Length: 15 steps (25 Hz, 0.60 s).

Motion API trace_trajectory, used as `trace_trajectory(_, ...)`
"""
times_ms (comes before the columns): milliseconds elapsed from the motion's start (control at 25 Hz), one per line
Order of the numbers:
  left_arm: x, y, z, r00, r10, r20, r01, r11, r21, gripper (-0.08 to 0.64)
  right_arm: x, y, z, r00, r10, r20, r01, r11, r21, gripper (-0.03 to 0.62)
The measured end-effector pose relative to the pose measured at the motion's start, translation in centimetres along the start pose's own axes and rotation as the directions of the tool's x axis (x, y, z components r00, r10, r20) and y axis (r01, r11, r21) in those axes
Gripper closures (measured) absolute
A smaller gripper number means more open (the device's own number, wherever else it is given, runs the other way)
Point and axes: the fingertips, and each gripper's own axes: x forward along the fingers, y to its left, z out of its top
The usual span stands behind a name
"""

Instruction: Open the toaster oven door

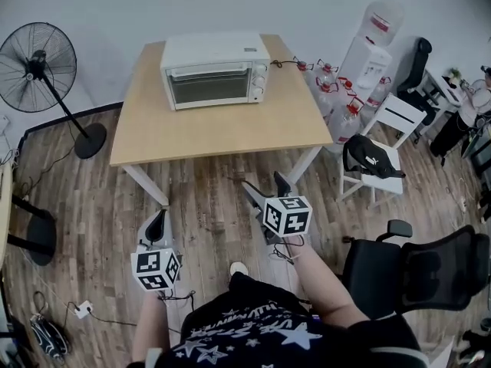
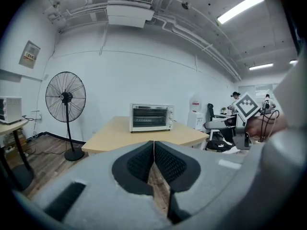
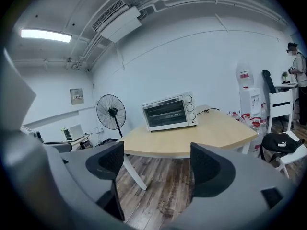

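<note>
Head view: toaster oven (image 1: 215, 69) sits at the far side of the table (image 1: 192, 133), close to the wall, door (image 1: 209, 85) facing the person and fully closed. Nothing of the task is done yet, by my read. Everything is left: close in, get onto the handle along the door's top edge, and pull the door open and down.

Both grippers are low in that view, over the wood floor on the person's side of the table and well apart from the oven. The near table edge lies between them and it. Neither one touches anything.

Left gripper (image 1: 156, 225): the left gripper view shows its jaws (image 2: 153, 145) pressed together, pads meeting at the tips, nothing between them. Oven (image 2: 151, 117) is small and far, just above and a little left of the closed tips.

Right gripper (image 1: 265, 184): the right gripper view shows its jaws (image 3: 157, 159) spread wide and empty, only floor and table edge in the gap. Oven (image 3: 169, 111) sits well beyond the gap, roughly centred above it, knobs (image 3: 189, 107) on its right side.

My judgement:
- The right gripper looks like the working one. It is already spread and roughly lined up with the oven front.
- The handle is a thin bar at the top of the door. It is too small here to judge the clearance behind it.
- The oven is loose on the table, so it could slide toward the person on the pull. The left gripper may be needed to brace the body.
</note>
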Motion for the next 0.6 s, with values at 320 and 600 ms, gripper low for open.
trace_trajectory(320, 6.7, 1.3, 3.1, 0.997, 0.062, 0.035, -0.061, 0.998, -0.01, 0.538, 7.0, -3.5, 3.9, 0.998, 0.065, -0.022, -0.064, 0.998, 0.027, 0.178)
trace_trajectory(600, 9.4, 2.5, 4.2, 0.998, 0.066, 0.019, -0.066, 0.998, -0.017, 0.538, 10.9, -4.1, 6.5, 0.995, 0.096, -0.04, -0.093, 0.993, 0.073, 0.178)
